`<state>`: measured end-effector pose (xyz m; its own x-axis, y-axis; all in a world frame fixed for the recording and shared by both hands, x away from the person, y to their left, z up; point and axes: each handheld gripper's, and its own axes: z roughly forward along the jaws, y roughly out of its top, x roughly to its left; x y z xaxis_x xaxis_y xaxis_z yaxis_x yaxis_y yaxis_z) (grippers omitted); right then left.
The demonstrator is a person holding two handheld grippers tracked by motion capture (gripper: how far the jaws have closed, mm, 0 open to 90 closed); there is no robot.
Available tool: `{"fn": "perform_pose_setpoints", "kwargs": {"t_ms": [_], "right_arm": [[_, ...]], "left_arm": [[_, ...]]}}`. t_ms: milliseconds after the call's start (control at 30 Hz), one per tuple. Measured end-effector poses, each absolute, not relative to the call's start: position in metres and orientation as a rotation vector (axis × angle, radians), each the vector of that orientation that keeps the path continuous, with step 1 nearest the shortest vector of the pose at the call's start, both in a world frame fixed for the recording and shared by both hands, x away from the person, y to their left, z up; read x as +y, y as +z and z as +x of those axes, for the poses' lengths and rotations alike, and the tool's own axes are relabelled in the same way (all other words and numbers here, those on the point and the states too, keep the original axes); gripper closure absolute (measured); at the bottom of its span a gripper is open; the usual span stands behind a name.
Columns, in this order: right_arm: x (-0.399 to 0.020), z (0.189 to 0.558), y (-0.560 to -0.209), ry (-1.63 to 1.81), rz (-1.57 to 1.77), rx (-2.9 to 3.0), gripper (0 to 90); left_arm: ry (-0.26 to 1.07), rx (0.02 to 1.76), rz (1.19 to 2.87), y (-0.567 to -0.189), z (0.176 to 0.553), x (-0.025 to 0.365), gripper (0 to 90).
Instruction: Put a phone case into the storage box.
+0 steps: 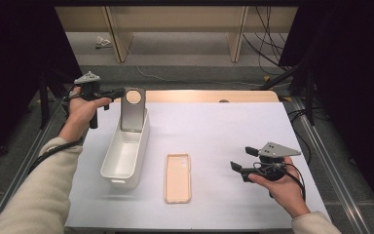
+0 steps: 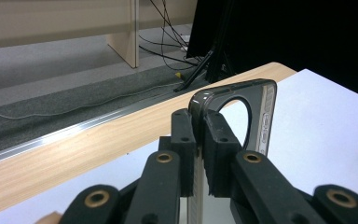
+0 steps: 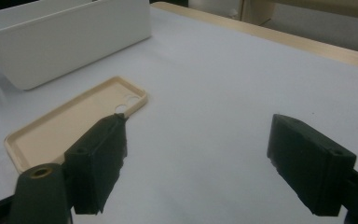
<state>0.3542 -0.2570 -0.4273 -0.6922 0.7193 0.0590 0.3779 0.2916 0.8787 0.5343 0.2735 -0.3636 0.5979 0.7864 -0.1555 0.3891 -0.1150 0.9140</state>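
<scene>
Lower right of the high view: right gripper (image 1: 240, 159), black two-jaw tool with a grey three-cornered plate, held in the person's right hand (image 1: 278, 187) just above the tabletop. Jaws spread wide, nothing between them; its own view shows the blocky, matte, ridged black pads (image 3: 100, 161) well apart over bare sheet.

Lower centre: peach-coloured soft phone case (image 1: 177, 178), rectangular with rounded corners and a raised rim, lying flat, hollow side up, camera cut-outs at the far end. Apart from both grippers.

Beneath everything: smooth white sheet covering the table (image 1: 224, 131), with a light wood edge along the far side.

Left of centre: white plastic oblong bin (image 1: 125, 153), glossy, rounded corners, open top, long axis running away from the viewer, just beside the peach case.

Upper left: left gripper (image 1: 121, 91), black, in the person's left hand (image 1: 80, 113), cream sleeve behind it. Jaws clenched on the edge of a smoky translucent dark phone case (image 1: 133, 109), stiff and glossy, with a large round camera opening near the top. The case hangs upright over the bin's far end, lower edge inside the bin. The left gripper view shows the pads pinching its rim beside the opening.

Far background: grey floor, pale wooden furniture legs (image 1: 117, 39), loose black cables (image 1: 268, 44).
</scene>
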Motion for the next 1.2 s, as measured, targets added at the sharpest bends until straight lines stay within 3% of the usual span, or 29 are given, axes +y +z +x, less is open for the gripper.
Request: {"fn": "perform_pose_setpoints", "kwargs": {"t_ms": [1200], "right_arm": [[-0.258, 0.355, -0.428, 1.364, 0.997, 2.217, 20.9]], "left_arm": [[0.511, 1.043, 1.693, -0.375, 0.541, 0.268, 83.1]]}}
